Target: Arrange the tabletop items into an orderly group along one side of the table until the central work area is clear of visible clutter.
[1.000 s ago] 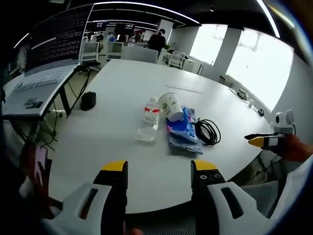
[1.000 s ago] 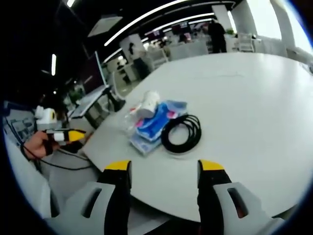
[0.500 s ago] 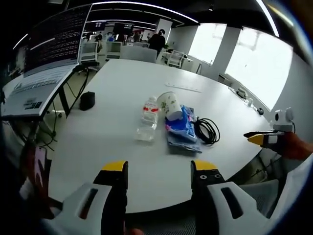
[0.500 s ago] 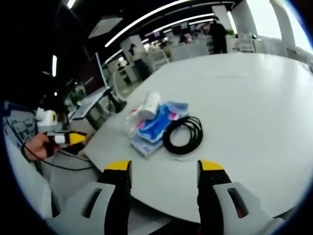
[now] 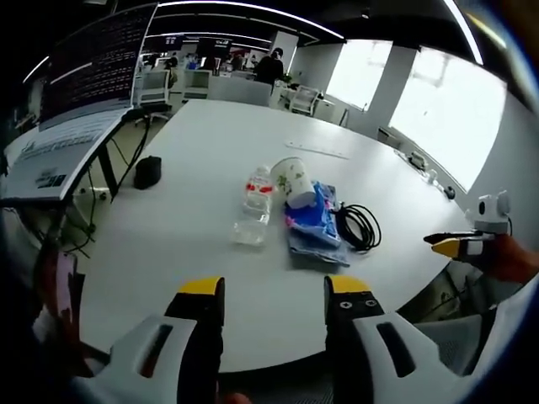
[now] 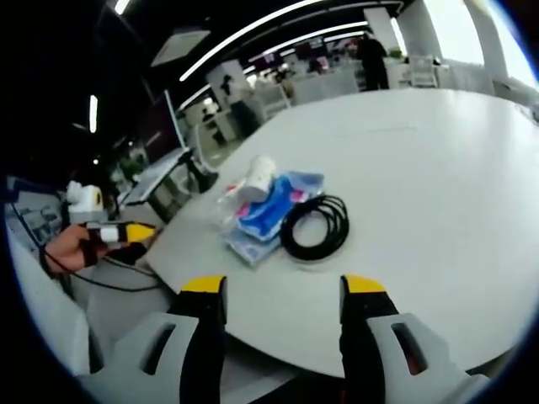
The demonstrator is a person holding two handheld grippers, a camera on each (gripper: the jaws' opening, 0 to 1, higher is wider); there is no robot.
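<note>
A large white table (image 5: pixel 202 168) is seen from its near edge in the left gripper view, and the clutter is gathered in one cluster near the middle of it. A clear plastic bottle (image 5: pixel 255 206) with a red label is lying on its side, and just to its right a white paper cup (image 5: pixel 295 181) is tipped over, its rim resting on a blue packet (image 5: pixel 313 223). A coiled black cable (image 5: pixel 360 225) is lying against the packet's right side. Farther off, near the table's left edge, a small black object (image 5: pixel 148 171) is sitting well apart from the cluster. A thin pale strip (image 5: pixel 316 151) can be made out on the far part of the table, too small to be identified.

The left gripper (image 5: pixel 274 290) is held over the near edge of the table, short of the cluster; its yellow-tipped jaws are parted wide and nothing is held between them. At the right edge of the same view the other gripper's yellow tip is seen, gripped by a hand (image 5: pixel 509 257).

From the right gripper view the same cluster is seen from the other side: cable (image 6: pixel 315 227) nearest, packet (image 6: pixel 268 215) behind it, cup (image 6: pixel 255 178) on top, bottle (image 6: pixel 226 200) partly hidden beyond. The right gripper (image 6: pixel 283 290) is held off the table's edge, jaws spread apart, nothing gripped. At the left of that view a hand (image 6: pixel 72 248) is seen holding the other gripper.
</note>
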